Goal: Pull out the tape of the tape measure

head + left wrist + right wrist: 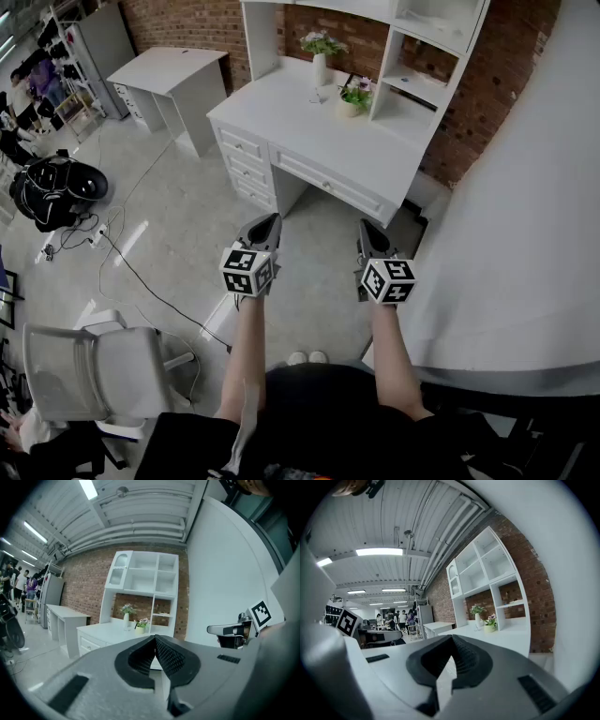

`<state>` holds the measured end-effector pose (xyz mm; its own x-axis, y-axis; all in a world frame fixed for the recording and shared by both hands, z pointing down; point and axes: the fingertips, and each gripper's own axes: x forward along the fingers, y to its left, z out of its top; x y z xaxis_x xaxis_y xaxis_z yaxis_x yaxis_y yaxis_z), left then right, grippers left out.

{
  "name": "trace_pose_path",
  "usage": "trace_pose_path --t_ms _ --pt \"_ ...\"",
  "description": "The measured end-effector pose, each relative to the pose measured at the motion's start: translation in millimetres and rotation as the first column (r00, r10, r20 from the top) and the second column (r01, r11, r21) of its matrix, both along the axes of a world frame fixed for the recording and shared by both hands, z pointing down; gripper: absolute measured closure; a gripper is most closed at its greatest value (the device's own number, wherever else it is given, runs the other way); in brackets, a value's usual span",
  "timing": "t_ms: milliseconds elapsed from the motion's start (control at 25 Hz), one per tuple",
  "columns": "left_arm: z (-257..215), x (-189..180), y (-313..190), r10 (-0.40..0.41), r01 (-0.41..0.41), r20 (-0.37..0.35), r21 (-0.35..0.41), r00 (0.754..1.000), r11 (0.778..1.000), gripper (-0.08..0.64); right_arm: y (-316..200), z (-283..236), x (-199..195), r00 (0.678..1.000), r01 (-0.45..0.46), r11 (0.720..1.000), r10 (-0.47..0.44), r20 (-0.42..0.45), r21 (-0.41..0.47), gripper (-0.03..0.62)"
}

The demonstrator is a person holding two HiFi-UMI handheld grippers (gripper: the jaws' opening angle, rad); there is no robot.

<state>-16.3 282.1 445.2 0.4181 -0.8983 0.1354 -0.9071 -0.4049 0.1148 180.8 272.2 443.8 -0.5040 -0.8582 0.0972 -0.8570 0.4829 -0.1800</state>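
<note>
I cannot make out a tape measure in any view. In the head view both grippers are held out side by side at about waist height above the floor, roughly level. My left gripper (275,217) (155,637) has its jaws closed tip to tip with nothing between them. My right gripper (364,225) (451,637) is shut the same way and is empty. Both point toward the white desk (309,127), which stands some way ahead of them. Each gripper also shows at the edge of the other's view.
The white desk has drawers and a shelf unit (422,47); a flower vase (322,56) and a small potted plant (354,98) stand on it. A second white desk (169,70) stands far left. A white chair (94,370) and floor cables (122,262) are at left, a pale panel (525,234) at right.
</note>
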Motion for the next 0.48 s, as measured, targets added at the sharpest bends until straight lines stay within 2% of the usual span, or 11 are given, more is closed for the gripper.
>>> trace_pose_path --t_ms 480 --pt "5.9 -2.9 -0.9 0.009 -0.009 -0.008 -0.017 1.0 1.0 0.551 1.6 0.5 -6.0 1.0 -0.001 1.0 0.001 0.005 0.002 0.595"
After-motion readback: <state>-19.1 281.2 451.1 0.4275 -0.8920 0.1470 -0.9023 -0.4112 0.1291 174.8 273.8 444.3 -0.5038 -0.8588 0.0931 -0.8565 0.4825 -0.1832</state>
